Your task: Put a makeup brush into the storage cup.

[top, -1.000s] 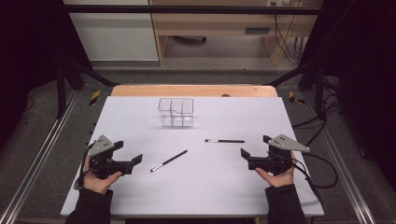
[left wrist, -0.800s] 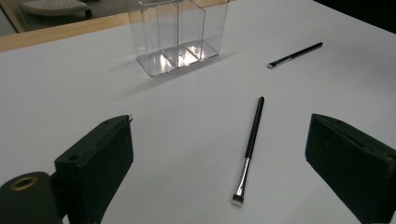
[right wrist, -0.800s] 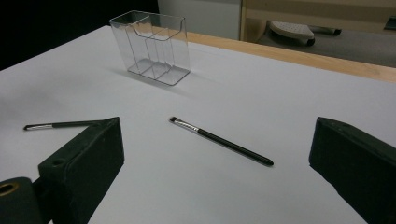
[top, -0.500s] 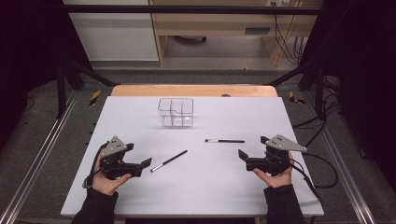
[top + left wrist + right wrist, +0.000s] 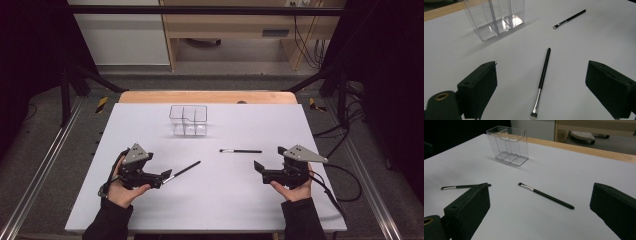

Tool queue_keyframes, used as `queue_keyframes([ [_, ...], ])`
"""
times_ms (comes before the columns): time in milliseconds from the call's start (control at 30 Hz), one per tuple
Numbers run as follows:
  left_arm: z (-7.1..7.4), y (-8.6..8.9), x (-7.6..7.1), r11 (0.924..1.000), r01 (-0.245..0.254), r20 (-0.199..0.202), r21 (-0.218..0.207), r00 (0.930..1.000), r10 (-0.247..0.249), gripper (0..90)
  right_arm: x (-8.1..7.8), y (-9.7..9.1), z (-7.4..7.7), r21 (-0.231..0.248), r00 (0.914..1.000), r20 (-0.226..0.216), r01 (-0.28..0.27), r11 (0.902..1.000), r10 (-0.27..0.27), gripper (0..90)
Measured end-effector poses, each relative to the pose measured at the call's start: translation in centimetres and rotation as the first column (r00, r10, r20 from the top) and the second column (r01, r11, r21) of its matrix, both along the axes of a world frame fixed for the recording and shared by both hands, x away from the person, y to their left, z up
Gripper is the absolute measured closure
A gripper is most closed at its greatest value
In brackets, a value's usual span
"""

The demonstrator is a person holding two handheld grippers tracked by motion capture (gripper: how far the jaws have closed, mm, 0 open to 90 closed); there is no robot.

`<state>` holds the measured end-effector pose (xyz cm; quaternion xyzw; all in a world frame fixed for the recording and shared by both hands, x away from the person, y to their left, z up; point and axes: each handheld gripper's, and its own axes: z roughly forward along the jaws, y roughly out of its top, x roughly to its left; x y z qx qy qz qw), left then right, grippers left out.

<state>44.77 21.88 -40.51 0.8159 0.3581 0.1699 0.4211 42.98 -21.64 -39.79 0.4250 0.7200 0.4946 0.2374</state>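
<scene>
I have the white table [image 5: 220, 210] spread out ahead of me in the high view, with a strip of bare wood [image 5: 207, 97] along its far edge. Toward the far middle stands the clear plastic organizer [image 5: 188, 120], upright, split into compartments and holding nothing that I can see. My left gripper [image 5: 165, 176] sits low at the near left, held from below by my left hand [image 5: 125, 191], its jaws spread wide; in the left gripper view the nearer makeup brush [image 5: 541, 83] lies flat on the table between those two black jaws, touching neither one, bristle end toward me and handle tip pointing away toward the organizer. My right gripper [image 5: 259, 166] rests at the near right in my right hand [image 5: 292, 191], its jaws also spread wide and closed on nothing. The second makeup brush [image 5: 240, 150] lies flat just beyond it, well apart from the first brush, with its bristle end turned toward the table's left; in the right gripper view it lies between the jaws but ahead of them, apart from both. A black cable [image 5: 345, 182] loops off the right gripper across the table's right edge.
</scene>
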Motion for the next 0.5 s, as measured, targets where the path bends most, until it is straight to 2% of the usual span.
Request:
queue_keyframes([
  [500,-0.6,-2.6,1.6,0.9942,0.049,-0.060,0.096,0.9972,-0.043,14.8,0.0,-0.1,0.1,-0.003,1.0000,0.001,0.001,1.0000,-0.001,3.4],
])
